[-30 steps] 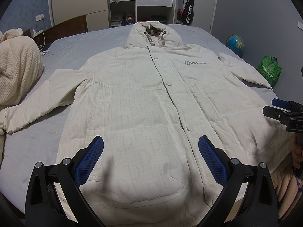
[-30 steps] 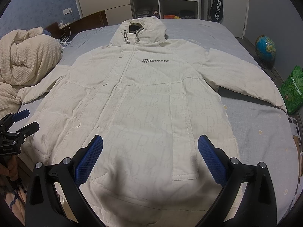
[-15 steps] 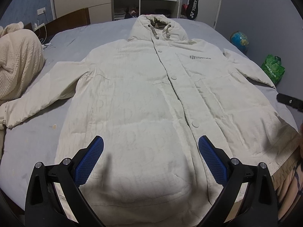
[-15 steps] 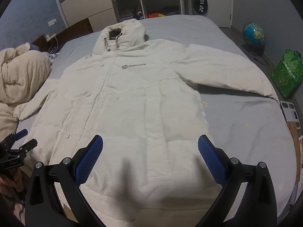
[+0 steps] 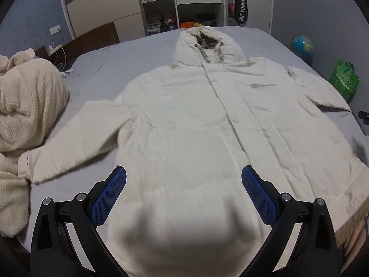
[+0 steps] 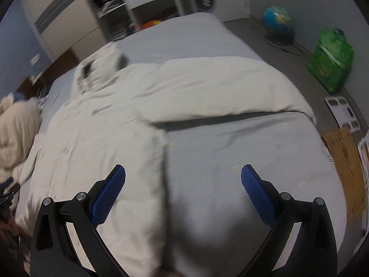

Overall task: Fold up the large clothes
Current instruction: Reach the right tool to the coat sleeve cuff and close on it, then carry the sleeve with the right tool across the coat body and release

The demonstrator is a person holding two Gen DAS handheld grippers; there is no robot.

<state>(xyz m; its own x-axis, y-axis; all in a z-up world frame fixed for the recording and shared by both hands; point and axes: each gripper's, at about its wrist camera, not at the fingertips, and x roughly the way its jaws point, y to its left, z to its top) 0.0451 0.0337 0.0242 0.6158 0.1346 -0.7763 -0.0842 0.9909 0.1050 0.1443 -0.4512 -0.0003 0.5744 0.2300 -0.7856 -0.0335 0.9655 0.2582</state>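
The grey bed [image 5: 143, 53] carries everything. A cream hooded coat [image 5: 196, 127] lies flat across it, front up, sleeves spread, hood toward the wardrobe [image 5: 101, 7]. Beside the coat's sleeve sits a knitted blanket [image 5: 25, 106]. The left gripper [image 5: 184, 196] and right gripper [image 6: 183, 195] hover over the coat's hem, jaws spread wide, empty.
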